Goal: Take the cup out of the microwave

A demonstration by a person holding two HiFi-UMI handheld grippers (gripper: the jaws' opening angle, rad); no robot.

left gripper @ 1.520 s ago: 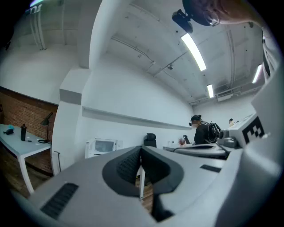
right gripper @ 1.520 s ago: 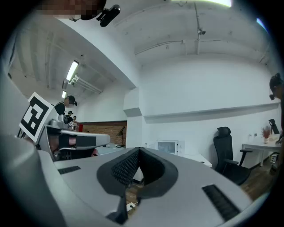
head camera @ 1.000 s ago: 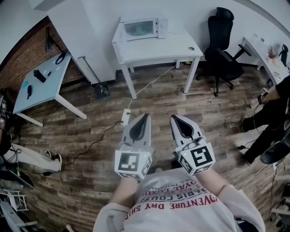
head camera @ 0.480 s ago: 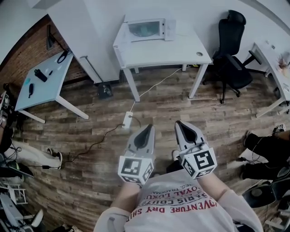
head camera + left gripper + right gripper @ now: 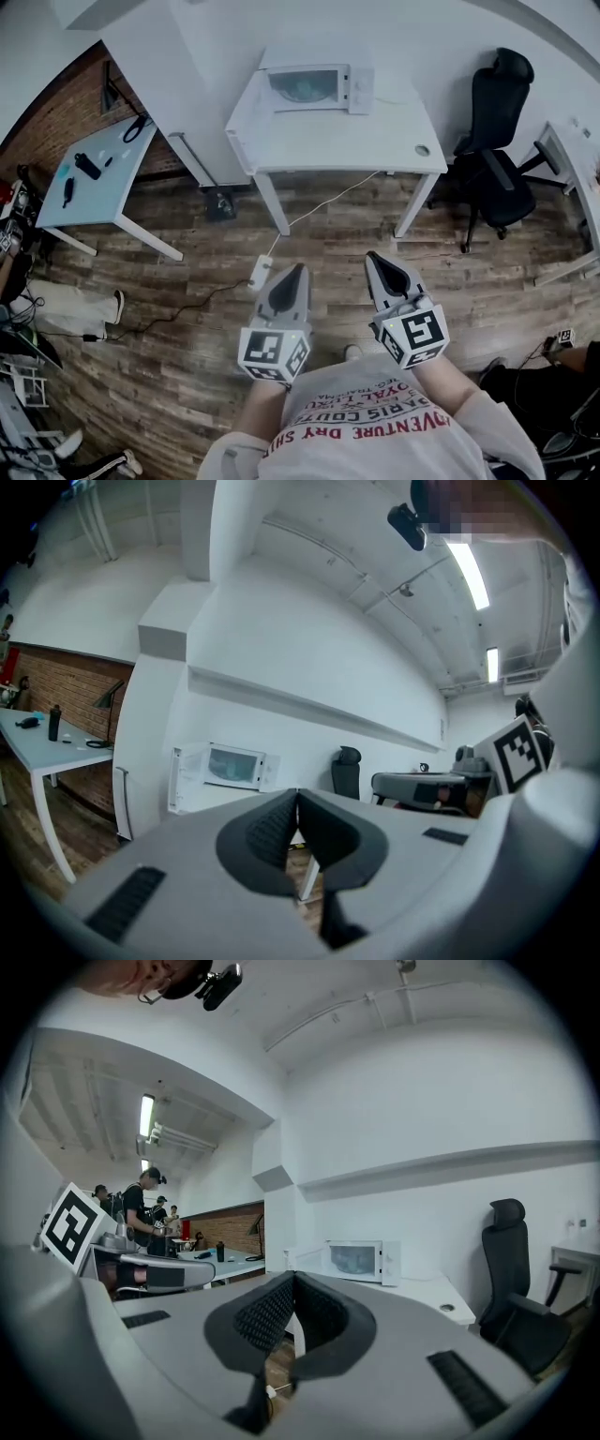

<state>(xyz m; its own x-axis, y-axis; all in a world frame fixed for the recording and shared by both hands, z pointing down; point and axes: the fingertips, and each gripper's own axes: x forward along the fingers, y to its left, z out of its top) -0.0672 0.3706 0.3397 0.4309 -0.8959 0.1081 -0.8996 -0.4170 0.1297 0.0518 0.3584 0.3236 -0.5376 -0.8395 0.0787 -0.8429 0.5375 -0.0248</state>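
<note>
Cup first: where is it?

Me: Not plainly in sight. It should be inside the microwave, the white box at the back of the white surface, well apart from me across the plank floor. The door looks shut. There's a dim rounded shape behind its tinted window, but I can't tell whether that's the cup.

Spotter: And your jaws?

Me: Both pairs are pressed together with nothing between them. Left gripper and right gripper sit side by side, noses towards the surface, ribbed dark pads meeting tip to tip.

Spotter: How will it handle, do you reckon?

Me: My guess is stiff and light, with a smooth wall that will be slippery against the pads. It's breakable if it's ceramic or glass. It may hold liquid and may be warm, so I'd keep it upright. If there's a handle I'd pinch that. Otherwise I'd go across the wall just under the rim, square on, no crushing. One pair has to pull the door open first.

Spotter: Anything around it?

Me: The surface is smooth, flat and thin-legged, with a small round cable hole near its right end. A black office chair stands just beyond that end. Hard edges everywhere, so no dropping it.
</note>
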